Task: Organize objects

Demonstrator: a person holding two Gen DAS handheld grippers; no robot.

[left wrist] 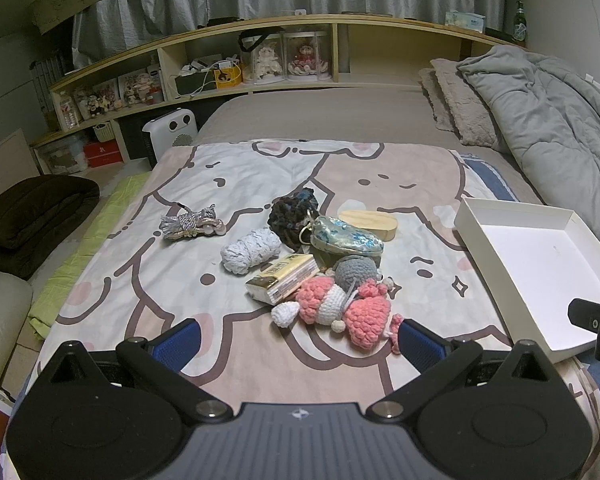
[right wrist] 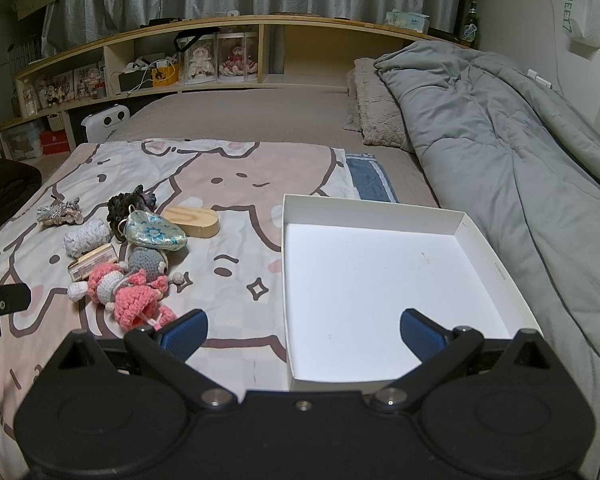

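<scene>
Both grippers stand wide apart at the fingers and hold nothing. On the left gripper, the blue pads hang over the cartoon-print blanket, its right pad just beside the pink crochet doll but whether it touches is unclear.

Going left to right across the blanket: a grey cord bundle lies apart from the rest; then a white yarn skein, a dark yarn ball, a tissue pack, a blue brocade pouch, a grey crochet ball and a wooden block, all crowded together and touching.

Further right sits the white box lid, open side up and empty. The right gripper straddles its near left corner, one pad over the blanket, the other pad above the box floor.
</scene>
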